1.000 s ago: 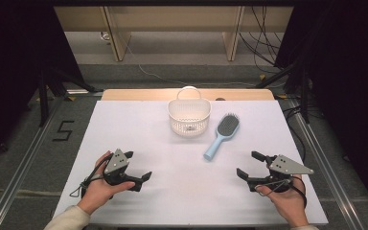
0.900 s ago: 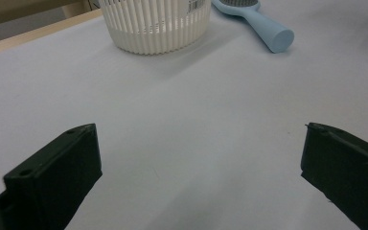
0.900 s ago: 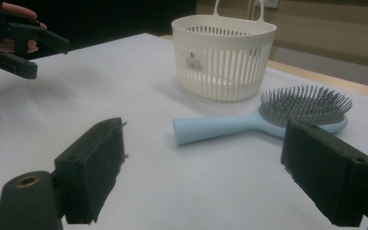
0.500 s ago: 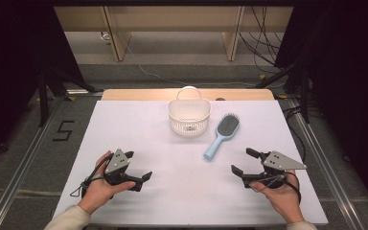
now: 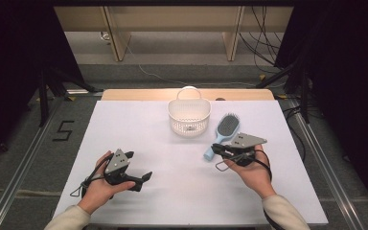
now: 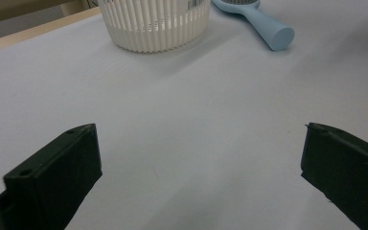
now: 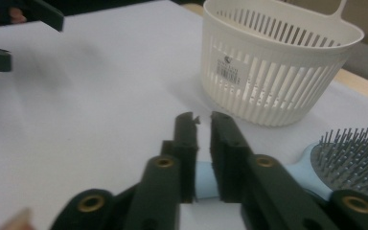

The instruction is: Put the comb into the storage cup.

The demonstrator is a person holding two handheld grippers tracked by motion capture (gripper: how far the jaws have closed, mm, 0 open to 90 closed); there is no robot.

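The jaws of the right gripper [image 7: 202,125] are drawn nearly together around the handle of a light blue hairbrush [image 5: 221,134], with pale blue plastic showing in the narrow gap between them; whether they already press it cannot be told. The jaws of the left gripper [image 6: 199,167] stand spread wide over nothing, low above the white desk [image 5: 139,129].

The desk carries two things at its far middle. A white slatted basket [image 5: 188,119] stands upright with its loop handle raised at the back, mouth open, likely the place meant for the brush. Just to its right the hairbrush lies flat, bristles up, head toward the far edge and handle pointing back toward the person, which puts the handle end nearest the right hand [image 5: 251,170]. That fits the grip: taking the handle leaves the bristled head free.

The left hand [image 5: 100,187] rests near the front left of the desk, well apart from both things, seemingly waiting.
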